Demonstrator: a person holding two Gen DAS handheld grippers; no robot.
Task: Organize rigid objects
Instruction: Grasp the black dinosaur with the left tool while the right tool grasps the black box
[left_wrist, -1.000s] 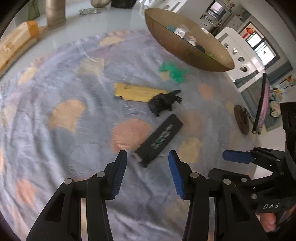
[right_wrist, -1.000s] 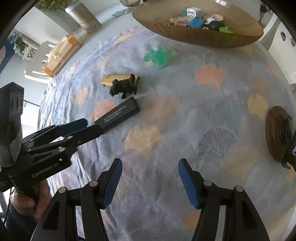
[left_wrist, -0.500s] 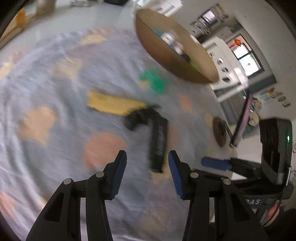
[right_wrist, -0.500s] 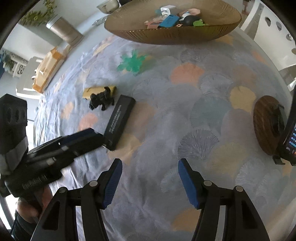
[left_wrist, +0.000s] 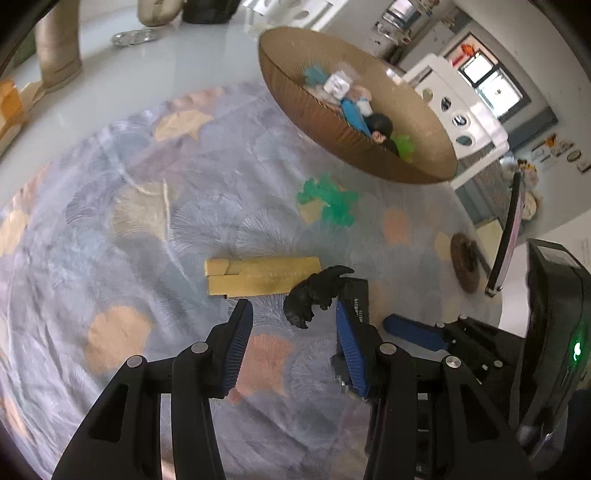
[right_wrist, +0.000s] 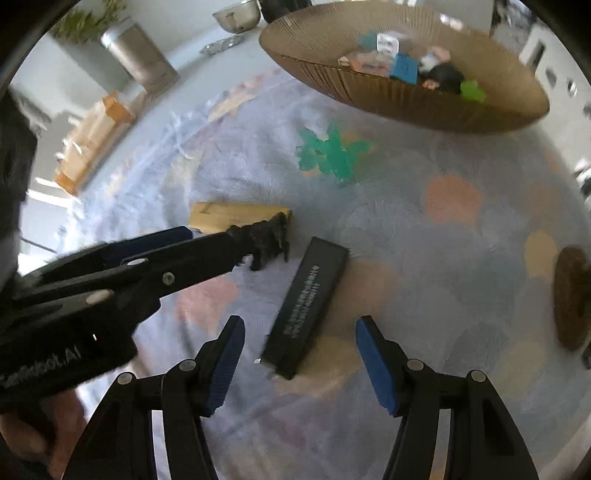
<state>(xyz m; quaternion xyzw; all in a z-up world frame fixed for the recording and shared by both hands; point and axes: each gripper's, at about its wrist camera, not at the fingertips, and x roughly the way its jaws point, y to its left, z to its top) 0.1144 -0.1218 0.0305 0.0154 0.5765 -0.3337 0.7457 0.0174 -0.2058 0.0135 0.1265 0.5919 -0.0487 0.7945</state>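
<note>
Two open tools (left_wrist: 293, 325) (right_wrist: 297, 356), one black figurine (left_wrist: 314, 295)

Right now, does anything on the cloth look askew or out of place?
Nothing looks spilled or damaged. Four items lie loose outside the brown bowl: the black rectangular box sits skewed diagonally, the black animal figurine rests against the yellow wooden block, and the green plastic toy lies near the bowl.

A black animal figurine (left_wrist: 314, 295) stands mid-frame, touching a flat yellow block (left_wrist: 258, 281) to its left. A black bar (right_wrist: 306, 306) lies diagonally lower right; a green toy (left_wrist: 328, 201) lies above.
</note>
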